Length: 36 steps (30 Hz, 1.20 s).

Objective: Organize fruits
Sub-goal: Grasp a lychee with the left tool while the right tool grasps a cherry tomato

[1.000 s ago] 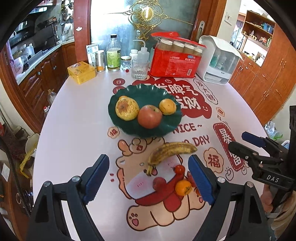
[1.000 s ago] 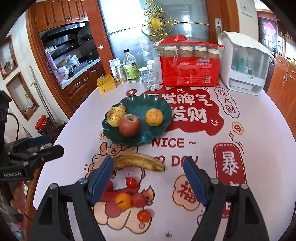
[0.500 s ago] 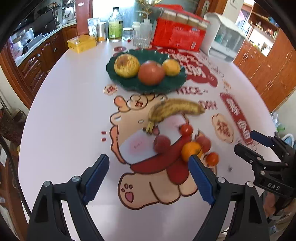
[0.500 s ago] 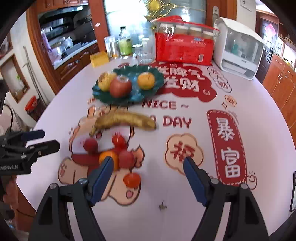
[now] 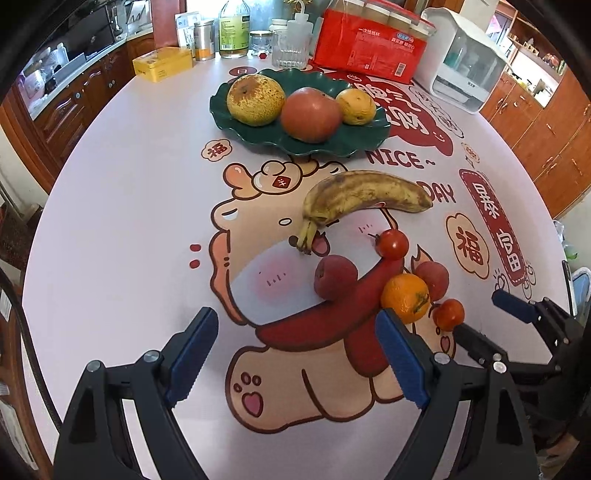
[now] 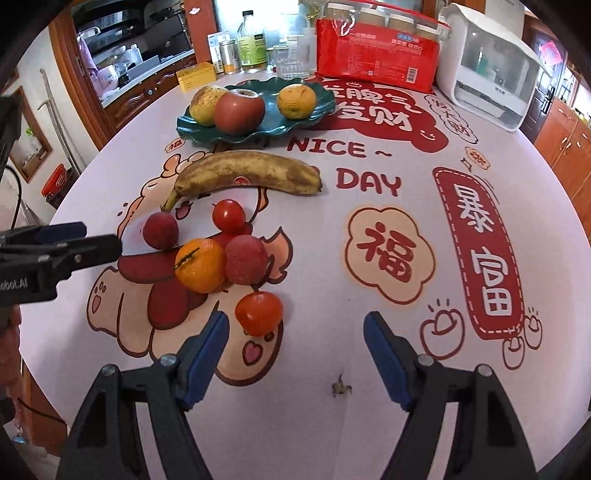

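Observation:
A green plate point(image 5: 258, 134) point(image 6: 314, 110) holds a pear point(image 5: 255, 99), an apple point(image 5: 311, 114) and an orange point(image 5: 355, 106). In front of it lie a spotted banana point(image 5: 364, 192) point(image 6: 251, 173), a small orange point(image 5: 405, 297) point(image 6: 200, 265), two red plums point(image 5: 335, 276) point(image 6: 245, 259) and two tomatoes point(image 5: 392, 243) point(image 6: 259, 313). My left gripper point(image 5: 297, 349) is open and empty, just short of the left plum. My right gripper point(image 6: 295, 341) is open and empty, its left finger beside the near tomato.
At the table's far edge stand a red cup pack point(image 5: 369, 48), a white appliance point(image 5: 465, 70), a glass point(image 5: 290, 53), bottles point(image 5: 232, 29) and a yellow box point(image 5: 162, 64). A small stem scrap point(image 6: 341, 387) lies near the right gripper. Wooden cabinets surround the round table.
Both grippers have dropped lower and moved forward toward the loose fruit, which now looks larger. Both stay open. No fruit has moved.

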Available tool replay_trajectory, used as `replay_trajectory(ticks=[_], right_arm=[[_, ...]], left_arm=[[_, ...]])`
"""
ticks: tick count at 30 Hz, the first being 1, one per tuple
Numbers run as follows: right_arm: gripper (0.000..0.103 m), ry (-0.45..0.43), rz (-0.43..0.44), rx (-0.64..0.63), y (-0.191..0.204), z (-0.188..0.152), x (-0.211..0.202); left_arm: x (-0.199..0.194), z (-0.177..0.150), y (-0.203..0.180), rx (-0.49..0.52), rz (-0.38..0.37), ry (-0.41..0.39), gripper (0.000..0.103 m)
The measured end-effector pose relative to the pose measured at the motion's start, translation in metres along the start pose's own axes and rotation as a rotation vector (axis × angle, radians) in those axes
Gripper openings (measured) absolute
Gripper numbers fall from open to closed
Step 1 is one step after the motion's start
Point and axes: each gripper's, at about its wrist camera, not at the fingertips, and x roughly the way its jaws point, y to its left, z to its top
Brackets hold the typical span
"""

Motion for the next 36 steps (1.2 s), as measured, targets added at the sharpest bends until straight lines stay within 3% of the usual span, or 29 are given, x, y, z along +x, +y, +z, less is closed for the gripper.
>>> replay_trajectory(ticks=[6, 15, 24, 29, 36], right_arm=[[0.058, 0.018, 0.017, -0.009, 0.005, 0.001, 0.012], [0.036, 0.031, 0.012, -0.061, 0.013, 0.003, 0.021], [0.033, 0.034, -0.005, -0.087, 0.015, 0.006, 0.024], [0.033, 0.037, -0.007, -0.083, 0.015, 0.007, 0.025], [0.031, 0.039, -0.005, -0.085, 0.015, 0.006, 0.025]], left_arm=[[0.01, 0.007, -0.002, -0.012, -0.018, 0.007, 0.085], [0.028, 0.018, -0.003, -0.052, -0.066, 0.041, 0.066], [0.041, 0.018, -0.016, -0.029, -0.065, 0.069, 0.051], [0.047, 0.018, -0.02, -0.024, -0.064, 0.09, 0.029], [0.046, 0.016, -0.019, -0.03, -0.062, 0.077, 0.027]])
